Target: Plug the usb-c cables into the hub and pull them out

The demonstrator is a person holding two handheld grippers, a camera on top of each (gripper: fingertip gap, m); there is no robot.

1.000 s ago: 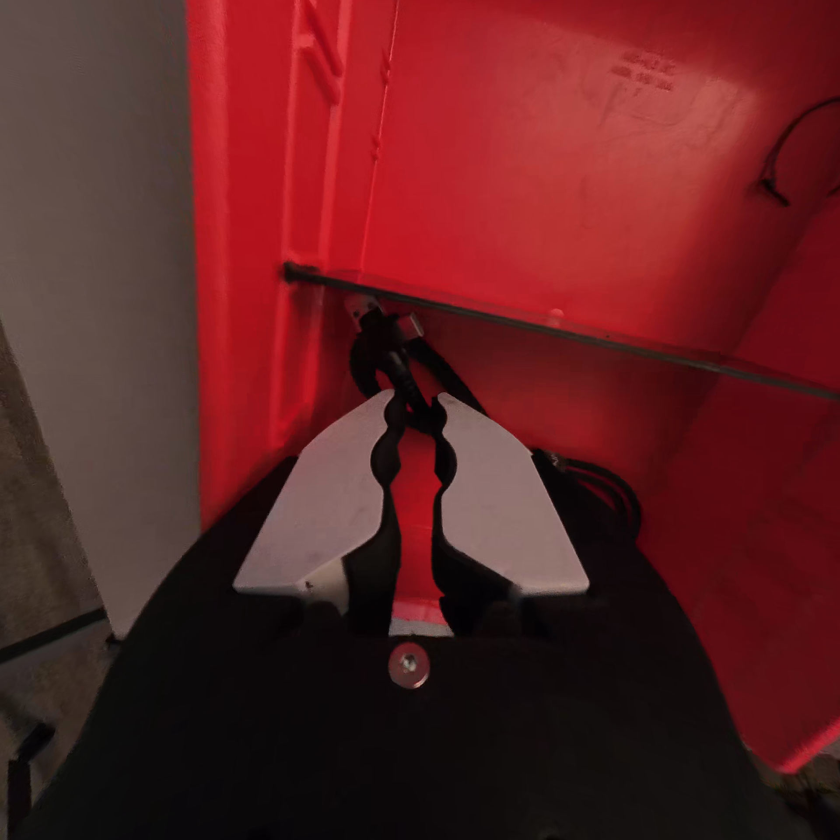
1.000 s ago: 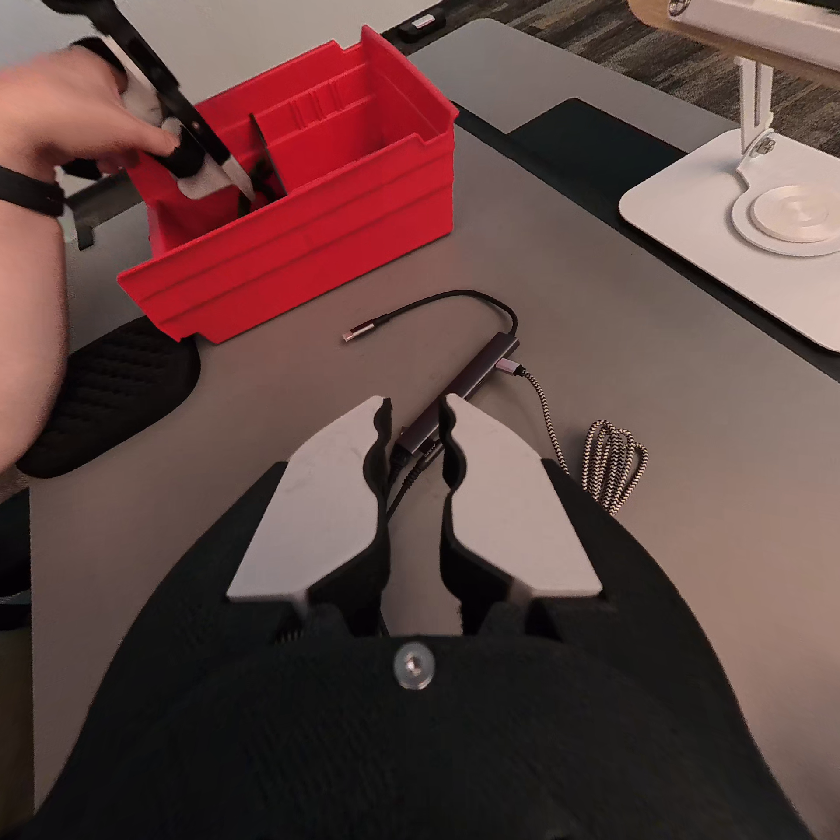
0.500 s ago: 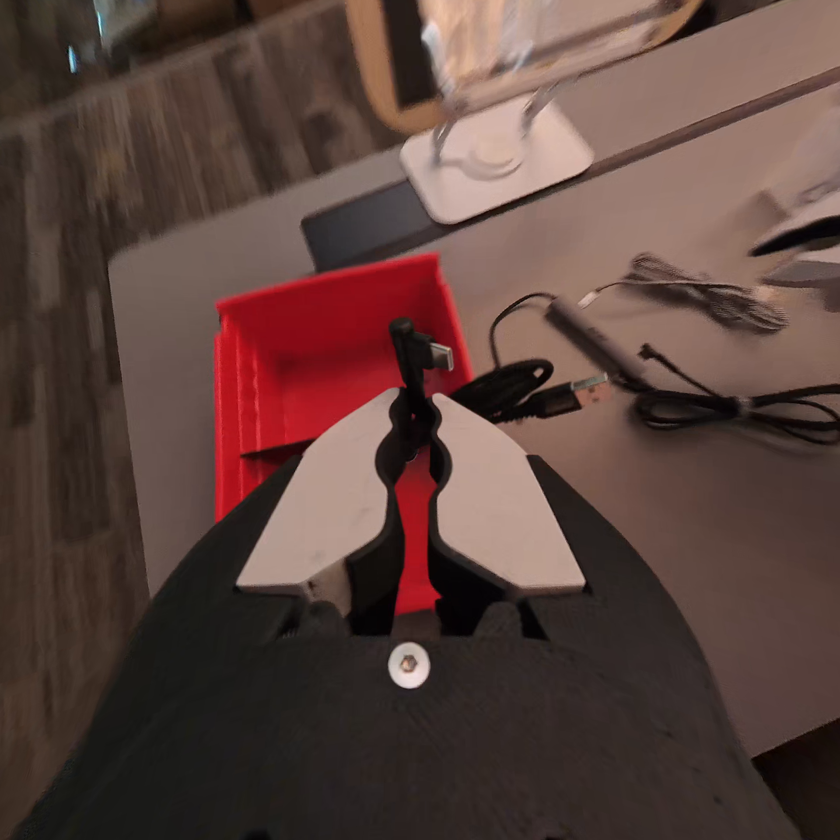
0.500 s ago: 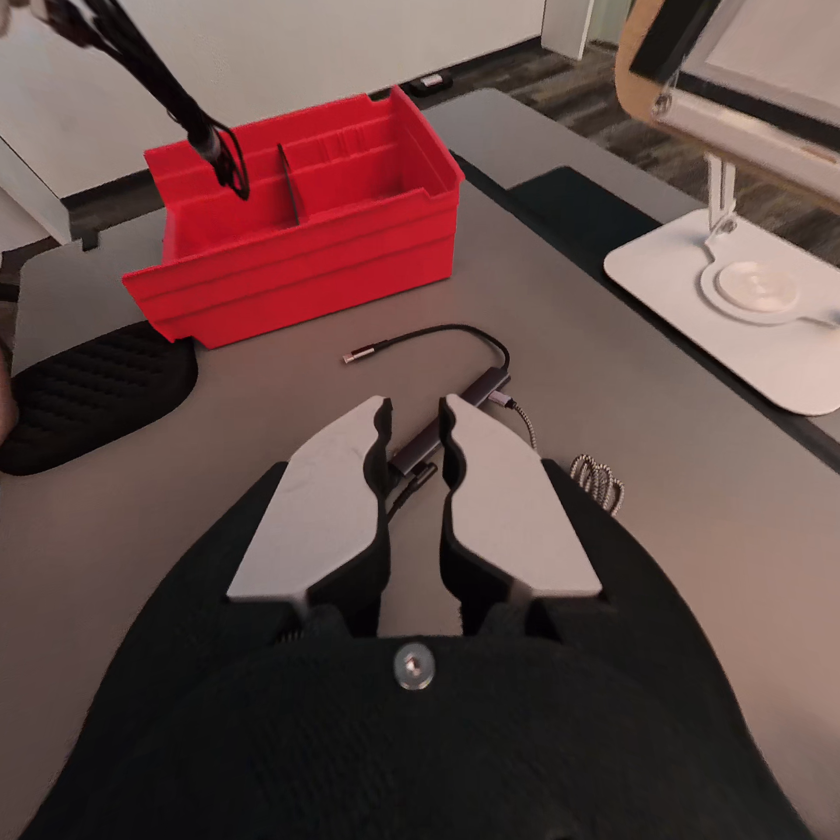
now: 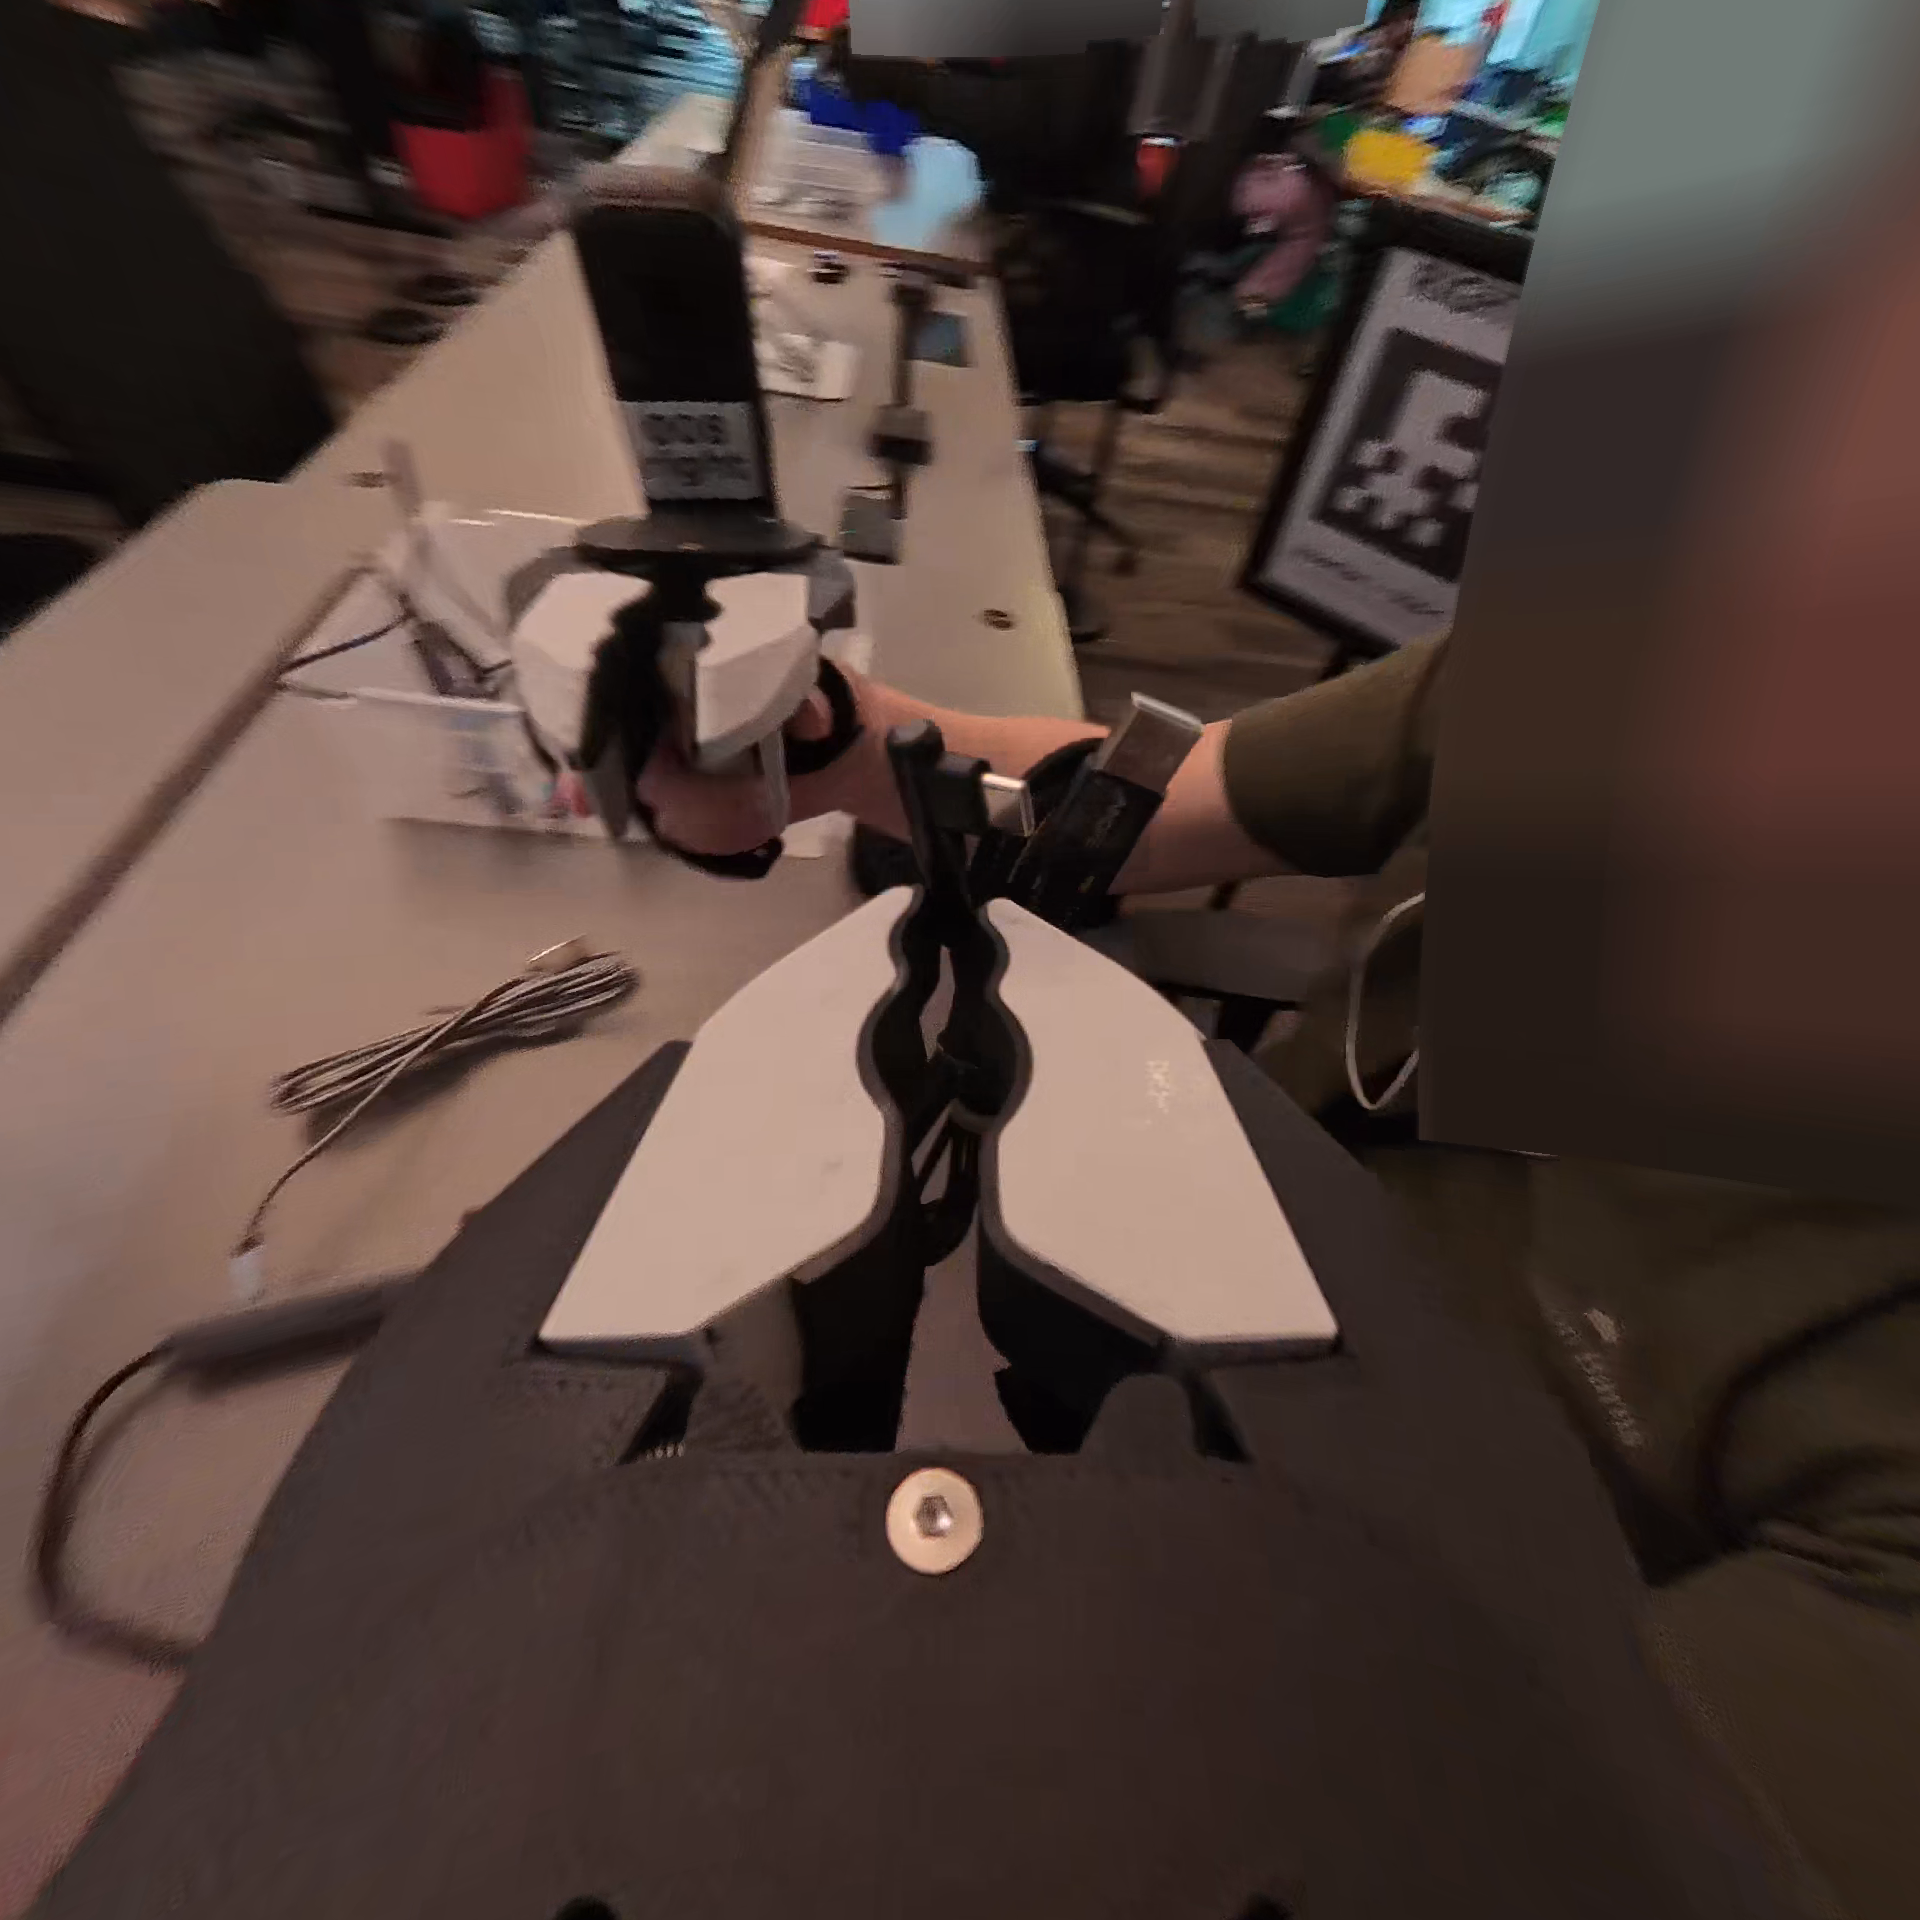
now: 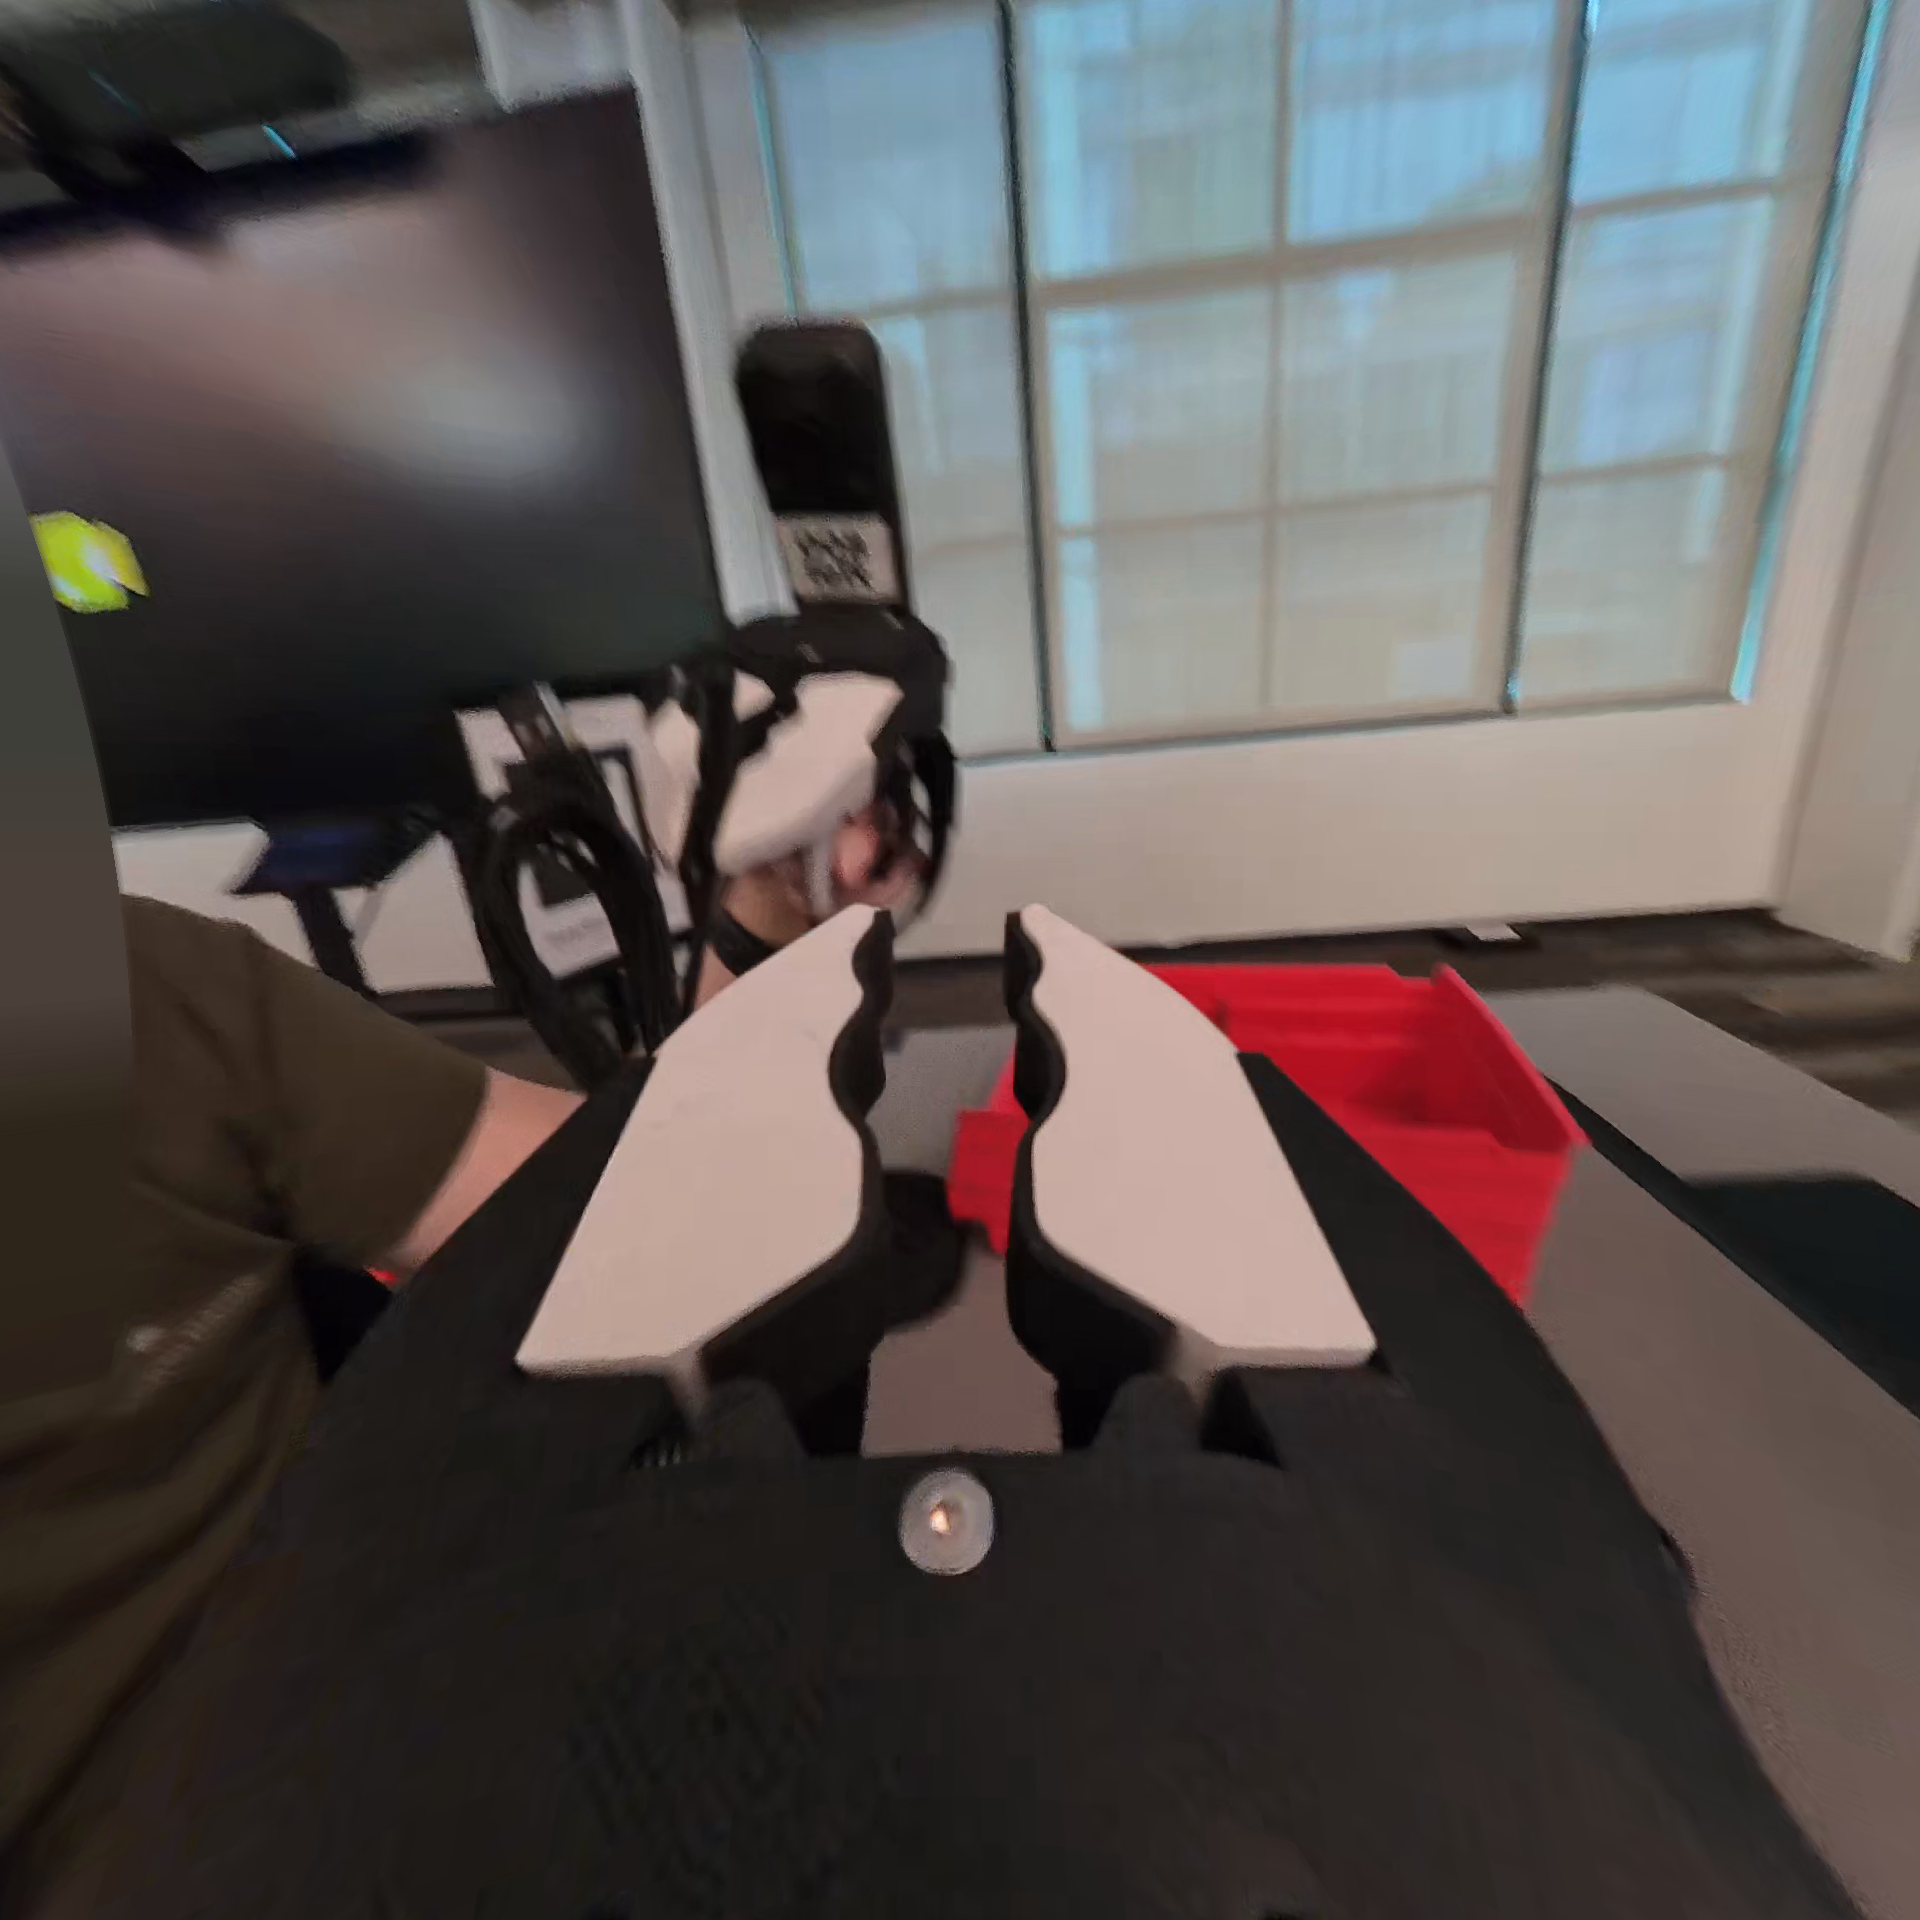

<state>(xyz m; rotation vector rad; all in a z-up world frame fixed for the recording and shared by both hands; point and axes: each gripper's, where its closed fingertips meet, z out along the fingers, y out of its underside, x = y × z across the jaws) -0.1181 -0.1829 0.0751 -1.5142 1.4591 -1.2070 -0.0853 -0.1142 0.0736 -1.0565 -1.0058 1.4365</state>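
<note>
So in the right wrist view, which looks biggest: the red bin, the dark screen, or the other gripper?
1. Dark screen
2. Red bin
3. Other gripper

This is only apparent size; distance from the camera differs, and the near gripper hides part of the bin.

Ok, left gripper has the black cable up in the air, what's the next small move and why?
Probably bring the left gripper down toward the hub on the table. It is shut on the black cable, plug held in the air, while the right gripper is open and empty.

White claw (image 5: 951, 920) fingers, black wavy pads, silver screw (image 5: 934, 1519); olive sleeve (image 5: 1340, 769)
</note>
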